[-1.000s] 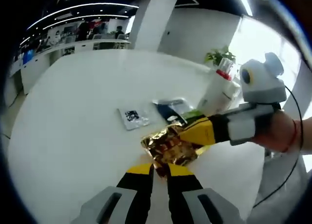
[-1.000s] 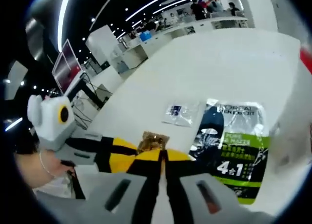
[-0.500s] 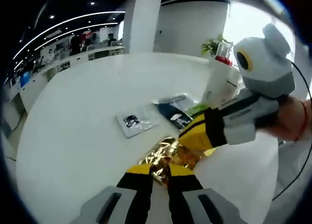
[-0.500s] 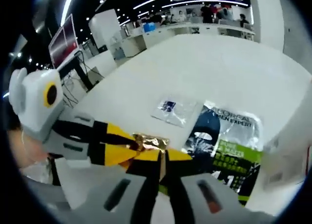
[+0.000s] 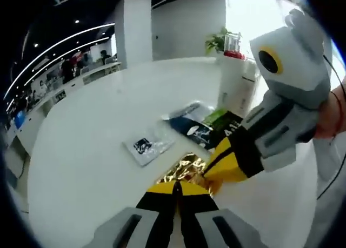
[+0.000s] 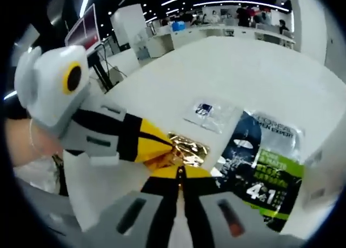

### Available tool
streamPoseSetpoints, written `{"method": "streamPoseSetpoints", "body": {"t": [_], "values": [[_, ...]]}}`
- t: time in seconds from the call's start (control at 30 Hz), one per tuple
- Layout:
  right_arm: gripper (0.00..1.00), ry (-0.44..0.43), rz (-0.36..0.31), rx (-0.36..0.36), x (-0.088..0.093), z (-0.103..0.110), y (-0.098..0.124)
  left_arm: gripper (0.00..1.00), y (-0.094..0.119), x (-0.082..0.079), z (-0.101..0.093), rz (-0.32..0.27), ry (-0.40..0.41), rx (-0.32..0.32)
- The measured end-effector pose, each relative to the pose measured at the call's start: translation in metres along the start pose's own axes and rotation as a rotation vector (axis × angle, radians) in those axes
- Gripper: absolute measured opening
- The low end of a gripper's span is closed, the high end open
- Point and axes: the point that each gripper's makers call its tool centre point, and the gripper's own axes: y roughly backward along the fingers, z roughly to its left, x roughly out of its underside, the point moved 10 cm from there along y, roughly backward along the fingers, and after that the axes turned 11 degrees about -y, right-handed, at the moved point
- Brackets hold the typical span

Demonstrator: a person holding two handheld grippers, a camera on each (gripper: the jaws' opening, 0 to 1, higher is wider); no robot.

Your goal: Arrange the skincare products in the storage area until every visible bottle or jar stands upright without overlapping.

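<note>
Flat on the white table (image 5: 81, 151) lie three packets: a gold foil sachet (image 5: 186, 169), a small clear sachet (image 5: 146, 146) just beyond it, and a dark face-mask pack (image 6: 259, 169) with green lettering beside the gold one. A white bottle with a red cap (image 5: 233, 78) stands upright behind the mask pack. Both grippers meet at the gold sachet: the left gripper (image 5: 177, 189) has its jaws together on one edge, and the right gripper (image 6: 180, 175) is pinched on the opposite edge.
</note>
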Motion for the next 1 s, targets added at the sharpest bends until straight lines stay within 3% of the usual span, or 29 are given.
{"method": "streamPoseSetpoints", "body": {"t": [0.27, 0.33, 0.4, 0.53, 0.6, 0.67, 0.7, 0.8, 0.9, 1.0], "values": [[0.03, 0.023, -0.007, 0.011, 0.000, 0.001, 0.000, 0.05, 0.000, -0.002, 0.000, 0.014, 0.009, -0.024], [0.03, 0.021, -0.004, 0.010, -0.001, 0.001, -0.001, 0.13, 0.002, -0.005, 0.003, 0.027, -0.074, -0.073], [0.03, 0.011, -0.005, 0.012, -0.001, 0.002, -0.001, 0.20, 0.006, -0.010, 0.002, -0.001, -0.072, -0.087], [0.03, -0.021, -0.008, 0.014, -0.001, 0.003, -0.001, 0.20, 0.023, -0.031, 0.008, -0.118, 0.027, -0.128], [0.05, -0.098, -0.012, -0.006, -0.001, 0.003, -0.001, 0.21, 0.035, -0.039, 0.012, -0.133, 0.010, -0.154], [0.07, -0.121, -0.076, 0.000, -0.004, 0.003, 0.003, 0.21, 0.045, -0.044, 0.014, -0.141, -0.026, -0.180], [0.07, -0.126, -0.112, -0.035, -0.007, 0.007, 0.007, 0.21, 0.053, -0.047, 0.016, -0.147, -0.042, -0.200], [0.07, -0.097, -0.136, -0.104, -0.012, 0.017, 0.018, 0.21, 0.070, -0.051, 0.015, -0.166, -0.035, -0.228], [0.08, 0.011, -0.177, -0.192, -0.017, 0.032, 0.042, 0.21, 0.092, -0.054, 0.008, -0.193, -0.010, -0.253], [0.09, -0.005, -0.226, -0.324, -0.013, 0.041, 0.071, 0.21, 0.109, -0.054, 0.000, -0.201, -0.023, -0.291]]}}
